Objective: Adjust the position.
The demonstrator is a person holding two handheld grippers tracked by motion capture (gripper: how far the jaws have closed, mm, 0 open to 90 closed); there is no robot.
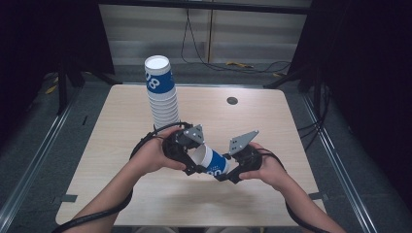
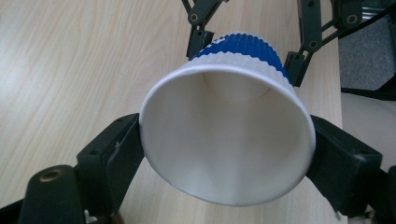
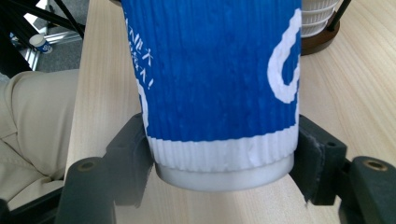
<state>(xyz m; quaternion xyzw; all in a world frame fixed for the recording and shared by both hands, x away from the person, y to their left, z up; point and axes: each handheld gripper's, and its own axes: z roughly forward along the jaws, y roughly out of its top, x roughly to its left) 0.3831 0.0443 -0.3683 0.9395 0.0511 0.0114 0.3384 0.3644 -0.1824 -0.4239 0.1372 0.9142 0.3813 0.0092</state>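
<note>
A blue and white ribbed paper cup [image 1: 212,163] lies on its side just above the table, held between both grippers. My left gripper [image 1: 193,160] is shut on its rim end; in the left gripper view the cup's open mouth [image 2: 226,140] faces the camera with a black jaw pressed on each side. My right gripper [image 1: 226,172] is shut on the cup's base end [image 3: 224,158], its jaws pinching the white bottom band. The right gripper [image 2: 247,53] also shows beyond the cup in the left gripper view. A tall stack of the same cups [image 1: 162,94] stands upside down behind the left hand.
The light wooden table [image 1: 111,160] has a small black round cap [image 1: 232,100] at the back right. The stack rests on a dark round base [image 3: 323,43]. Cables lie on the floor behind the table. The person's trouser leg [image 3: 32,130] is at the near edge.
</note>
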